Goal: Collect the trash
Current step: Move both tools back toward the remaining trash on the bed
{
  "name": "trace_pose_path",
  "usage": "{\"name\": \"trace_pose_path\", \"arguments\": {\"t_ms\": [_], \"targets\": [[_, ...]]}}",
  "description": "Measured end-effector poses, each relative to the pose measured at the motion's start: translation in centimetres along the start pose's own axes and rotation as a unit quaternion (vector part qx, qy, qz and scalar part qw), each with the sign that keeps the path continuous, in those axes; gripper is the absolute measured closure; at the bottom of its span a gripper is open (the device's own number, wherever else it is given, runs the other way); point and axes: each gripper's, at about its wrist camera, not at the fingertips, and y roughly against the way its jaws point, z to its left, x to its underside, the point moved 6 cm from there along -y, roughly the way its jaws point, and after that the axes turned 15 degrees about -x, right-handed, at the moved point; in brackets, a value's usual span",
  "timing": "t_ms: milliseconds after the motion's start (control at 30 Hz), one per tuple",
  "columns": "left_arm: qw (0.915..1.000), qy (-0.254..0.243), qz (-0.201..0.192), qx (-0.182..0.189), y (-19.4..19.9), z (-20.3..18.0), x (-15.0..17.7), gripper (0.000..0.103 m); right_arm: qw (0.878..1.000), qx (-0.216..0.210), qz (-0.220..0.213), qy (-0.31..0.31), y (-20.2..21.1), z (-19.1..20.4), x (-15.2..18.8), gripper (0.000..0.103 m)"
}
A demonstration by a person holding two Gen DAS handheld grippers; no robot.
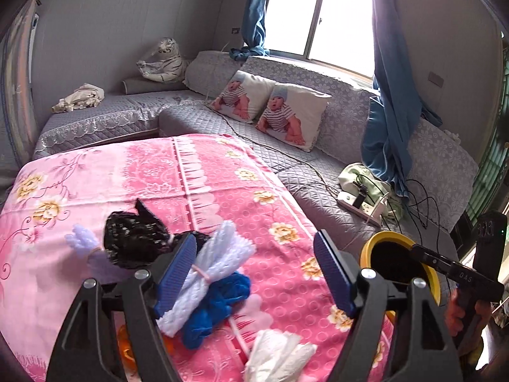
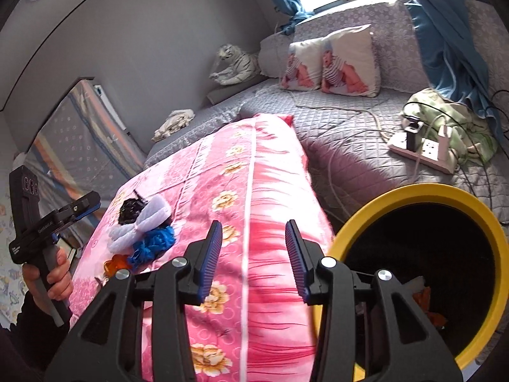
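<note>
Two handheld grippers, black-framed with ridged blue pads. The left gripper [image 1: 254, 273] carries silver screw heads on its triangular cut-out arms, as does the right gripper [image 2: 253, 254]. Seen from outside, each has a black pistol-style body with small white lettering. A bare-skinned hand [image 2: 52, 278] shows at nine o'clock, above a dark sleeve.

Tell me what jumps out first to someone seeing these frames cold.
The bright pink floral blanket fills the foreground, with a cluster of trash on it: a black bag, white foam netting and a blue bag. At the blanket's right edge is the yellow-rimmed bin, beside the open right gripper.
</note>
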Motion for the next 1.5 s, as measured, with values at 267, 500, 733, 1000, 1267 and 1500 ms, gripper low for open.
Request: {"name": "trace_pose_path", "arguments": {"t_ms": [267,500,733,1000,1267,1500], "targets": [[0.9977,0.035,0.008,-0.058,2.6,10.0,4.9,0.017,0.987,-0.115,0.098,0.063,-7.0,8.0,3.8,0.047],[0.9954,0.06,0.033,-0.067,3.1,13.8,9.6,0.016,0.971,-0.15,0.163,0.093,-10.7,11.7,7.2,0.043],[0.9946,0.061,0.058,-0.061,1.9,14.7,12.2,0.016,0.965,-0.151,0.193,0.097,-12.4,12.8,8.8,0.042],[0.9935,0.064,0.081,-0.049,0.0,14.6,13.3,0.016,0.962,-0.148,0.207,0.093,-13.5,12.7,9.2,0.041],[0.9937,0.035,0.097,-0.042,-1.4,13.5,13.6,0.026,0.959,-0.144,0.223,0.1,-15.1,13.1,9.8,0.041],[0.9936,0.032,0.105,-0.023,-2.0,13.0,13.8,0.048,0.958,-0.138,0.231,0.104,-15.7,13.1,10.4,0.048]]}}
